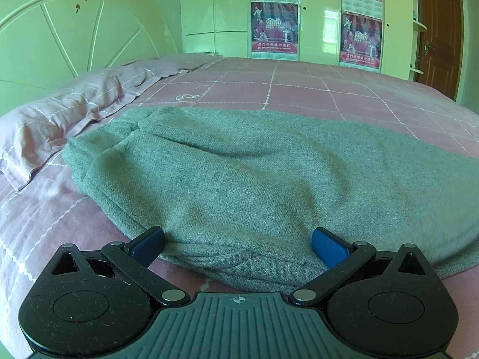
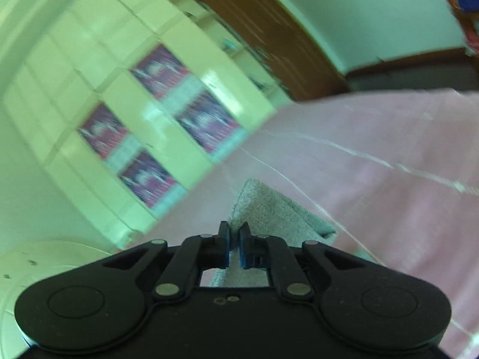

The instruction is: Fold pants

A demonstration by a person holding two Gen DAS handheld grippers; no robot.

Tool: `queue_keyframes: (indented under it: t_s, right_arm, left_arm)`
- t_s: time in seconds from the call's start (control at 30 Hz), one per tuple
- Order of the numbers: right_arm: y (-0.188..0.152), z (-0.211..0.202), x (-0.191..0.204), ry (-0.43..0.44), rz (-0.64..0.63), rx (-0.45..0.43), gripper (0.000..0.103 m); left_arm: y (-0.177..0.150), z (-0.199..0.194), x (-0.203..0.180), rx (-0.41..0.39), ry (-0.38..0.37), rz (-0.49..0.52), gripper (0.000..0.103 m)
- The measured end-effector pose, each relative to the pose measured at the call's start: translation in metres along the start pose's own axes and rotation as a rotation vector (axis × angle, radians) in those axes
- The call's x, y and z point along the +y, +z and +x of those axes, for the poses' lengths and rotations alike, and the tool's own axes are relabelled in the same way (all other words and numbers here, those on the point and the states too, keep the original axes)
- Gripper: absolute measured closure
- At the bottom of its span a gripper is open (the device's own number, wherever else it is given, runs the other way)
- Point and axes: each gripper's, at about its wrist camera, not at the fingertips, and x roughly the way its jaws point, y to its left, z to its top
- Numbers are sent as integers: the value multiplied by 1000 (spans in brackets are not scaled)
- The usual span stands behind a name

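Straddling near folded edge of grey pants (image 1: 239, 179), left gripper (image 1: 239, 243) spread wide, pads either side; right gripper (image 2: 234, 246) tilted, clenched on pants end (image 2: 269, 209); pants on pink bed (image 1: 329, 95), pillow (image 1: 60, 119) beside

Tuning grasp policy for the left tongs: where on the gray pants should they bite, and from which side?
Take the near folded edge of the gray pants, low and head-on from the bedside. The stacked layers bulge there between the open left tongs, with pink bedsheet bare in front. The right tongs look shut on another part of the pants.
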Motion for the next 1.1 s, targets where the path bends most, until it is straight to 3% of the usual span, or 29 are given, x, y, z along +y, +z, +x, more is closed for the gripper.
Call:
queue_keyframes:
  t_s: [0.1, 0.17, 0.23, 0.33, 0.5, 0.57, 0.63, 0.7, 0.73, 0.9, 1.03, 1.07, 1.1]
  right_arm:
    - [-18, -9, -30, -81, 14, 5, 103]
    - [-48, 3, -94, -269, 150, 115, 103]
    - [-77, 3, -143, -348, 292, 184, 103]
    - [-92, -6, -167, -310, 381, 153, 103]
    - [-81, -4, -153, -284, 333, 129, 103]
    - [-83, 2, -154, -327, 307, 181, 103]
    - [-89, -9, -168, -307, 357, 196, 103]
    - [-86, -30, -162, -303, 343, 114, 91]
    - [-85, -36, -161, -319, 335, 85, 76]
    - [-89, -27, -186, -282, 458, 122, 71]
    - [-91, -1, -185, -277, 468, 165, 71]
    - [-89, 4, -180, -294, 434, 180, 94]
    - [-85, 6, -172, -306, 391, 183, 96]
  left_arm:
    - [-2, 0, 0, -8, 3, -3, 0]
    - [-2, 0, 0, -11, 3, -2, 0]
    - [-1, 1, 1, -7, -1, 0, 0]
    - [0, 0, 2, -2, -6, 2, 0]
    - [0, 0, 1, -10, 4, 0, 0]
    - [-1, 0, 0, -12, 5, 0, 0]
    - [-2, 0, 0, -14, 6, 0, 0]
    - [-2, 0, -1, -11, 4, -1, 0]
    - [-2, 0, 0, -12, 3, -1, 0]
    - [-4, -2, -2, -24, 9, 2, 0]
    - [-5, -2, -3, -19, 7, 1, 0]
    - [-5, -2, -3, -20, 7, 1, 0]
    - [-5, -2, -3, -20, 7, 1, 0]
